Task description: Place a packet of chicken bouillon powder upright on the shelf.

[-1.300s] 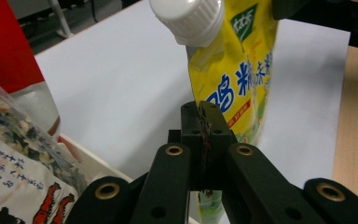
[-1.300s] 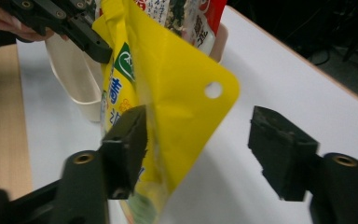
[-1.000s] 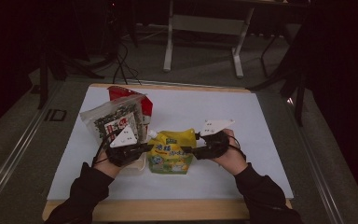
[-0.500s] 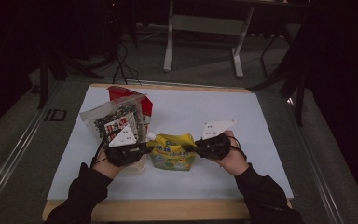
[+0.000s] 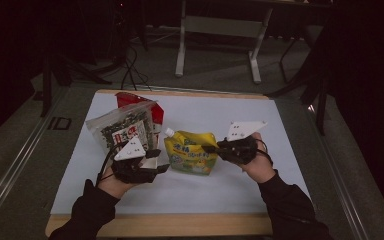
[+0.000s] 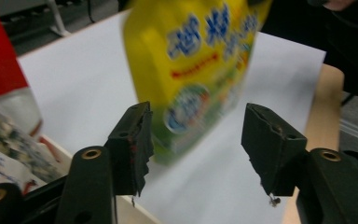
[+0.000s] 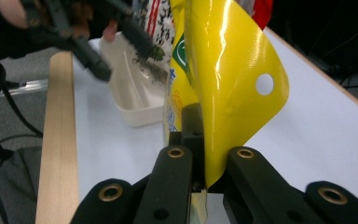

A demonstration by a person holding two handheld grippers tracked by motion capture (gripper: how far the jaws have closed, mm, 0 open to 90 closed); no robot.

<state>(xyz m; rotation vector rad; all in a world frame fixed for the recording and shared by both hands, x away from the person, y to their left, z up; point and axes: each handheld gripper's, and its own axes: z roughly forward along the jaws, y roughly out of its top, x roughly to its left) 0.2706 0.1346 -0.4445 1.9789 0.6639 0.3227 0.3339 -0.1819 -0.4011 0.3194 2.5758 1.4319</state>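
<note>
High view: my right gripper (image 5: pixel 215 148), centre-right of frame, now holds the yellow spouted pouch (image 5: pixel 190 151) upright by its top edge; half a second ago the pouch lay flatter and lower between both tools. My left gripper (image 5: pixel 156 167), lower left of centre, has let go and sits just beside the pouch. I judge the lift has passed to the right hand alone. A clear seaweed bag (image 5: pixel 122 127) and a red packet (image 5: pixel 130 98) stand at upper left. The surface is a white sheet (image 5: pixel 290 145) on a wood-edged table (image 5: pixel 180 225); the room beyond is dark, with a grey stand (image 5: pixel 220 30).

Left gripper view: jaws wide apart, nothing between them; the blurred pouch (image 6: pixel 196 65) hangs beyond.

Right gripper view: jaws clamped on the pouch's yellow edge (image 7: pixel 233 93); a white tray (image 7: pixel 135 100) sits at centre left.
</note>
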